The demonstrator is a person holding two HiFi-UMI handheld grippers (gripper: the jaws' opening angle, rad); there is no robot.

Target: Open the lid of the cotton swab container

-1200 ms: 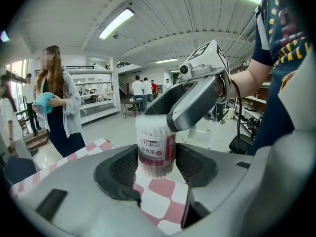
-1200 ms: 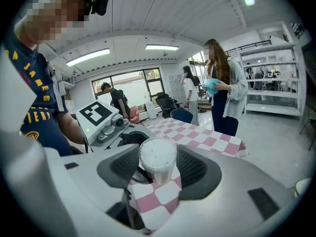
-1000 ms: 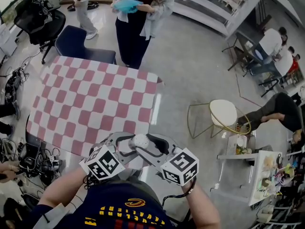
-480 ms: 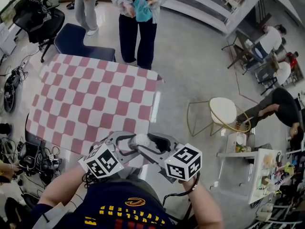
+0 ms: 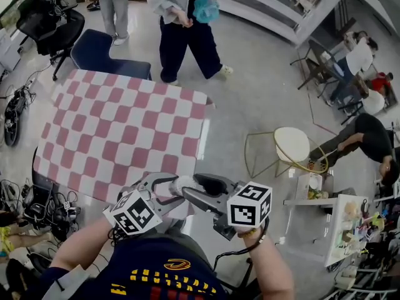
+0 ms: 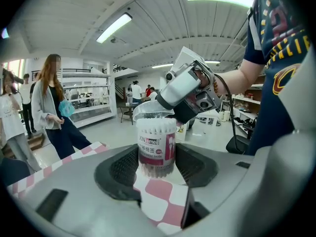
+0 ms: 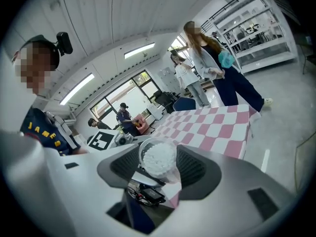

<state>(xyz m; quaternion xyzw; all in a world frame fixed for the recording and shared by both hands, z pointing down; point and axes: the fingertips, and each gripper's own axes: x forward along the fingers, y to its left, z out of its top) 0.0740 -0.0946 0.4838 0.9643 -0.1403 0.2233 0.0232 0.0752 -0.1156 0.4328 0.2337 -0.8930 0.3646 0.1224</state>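
1. Workpiece position. The cotton swab container (image 6: pixel 157 144) stands upright with its long axis vertical. It is clear of the checkered worktop (image 5: pixel 125 130), above that worktop's near edge and close to the person's chest.

2. Left gripper (image 6: pixel 157 171). The jaws stand wide and are closed on the lower body of the container, 1 pad on each side of the label. This gripper carries the container and sets the direction of its axis.

3. Right gripper (image 7: pixel 159 168). It comes in from the person's right and from slightly above, and meets the container at its top end. The jaws straddle the clear lid (image 6: pixel 148 110), 1 pad at each side of the round rim, and the white swab heads show through it. The pads appear to press on the lid, so this reads as a grip on it.

4. Governing relation. The 2 grippers hold opposite ends of 1 vertical axis, the left low on the body and the right high on the lid. Only the right gripper is placed to move the lid. The coming move probably calls for a pull up along that axis while the left gripper braces the body.

5. Limit of view. In the left gripper view the lid looks tilted, but clear plastic against bright lights leaves it uncertain whether it has left the rim.
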